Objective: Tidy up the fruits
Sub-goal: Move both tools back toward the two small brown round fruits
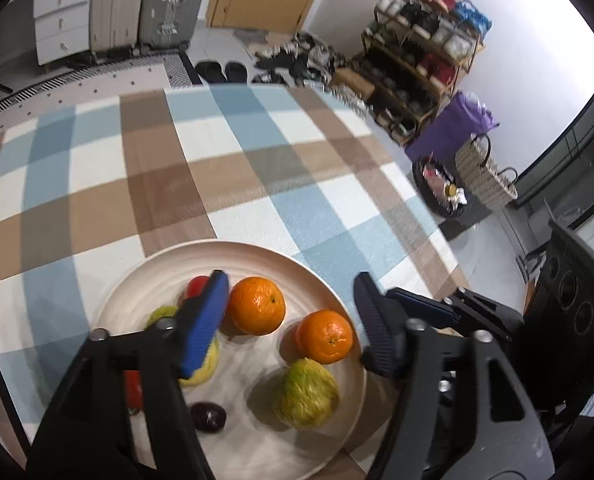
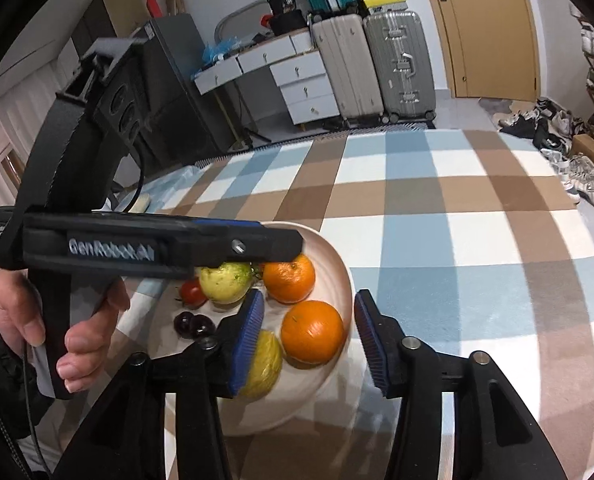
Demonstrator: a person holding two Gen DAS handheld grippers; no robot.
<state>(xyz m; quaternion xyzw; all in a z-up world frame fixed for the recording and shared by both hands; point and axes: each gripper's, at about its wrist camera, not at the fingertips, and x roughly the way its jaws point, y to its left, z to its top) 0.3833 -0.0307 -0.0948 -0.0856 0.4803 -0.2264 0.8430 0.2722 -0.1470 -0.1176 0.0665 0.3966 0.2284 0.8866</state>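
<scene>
Checked tablecloth (image 1: 225,184); plate (image 1: 145,280), tomato (image 1: 196,286) half behind left gripper (image 1: 291,322).

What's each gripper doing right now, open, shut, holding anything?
Left gripper: jaws open, empty, above the plate of fruit.
Right gripper: jaws open, empty, over the plate's near edge.

L gripper (image 1: 287,320) open over plate (image 1: 137,280) w/ two oranges (image 1: 257,306).

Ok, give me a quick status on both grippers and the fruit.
Left gripper open, empty. Right gripper open, empty. Both above the plate holding oranges and other fruit. Nothing blocking.
</scene>
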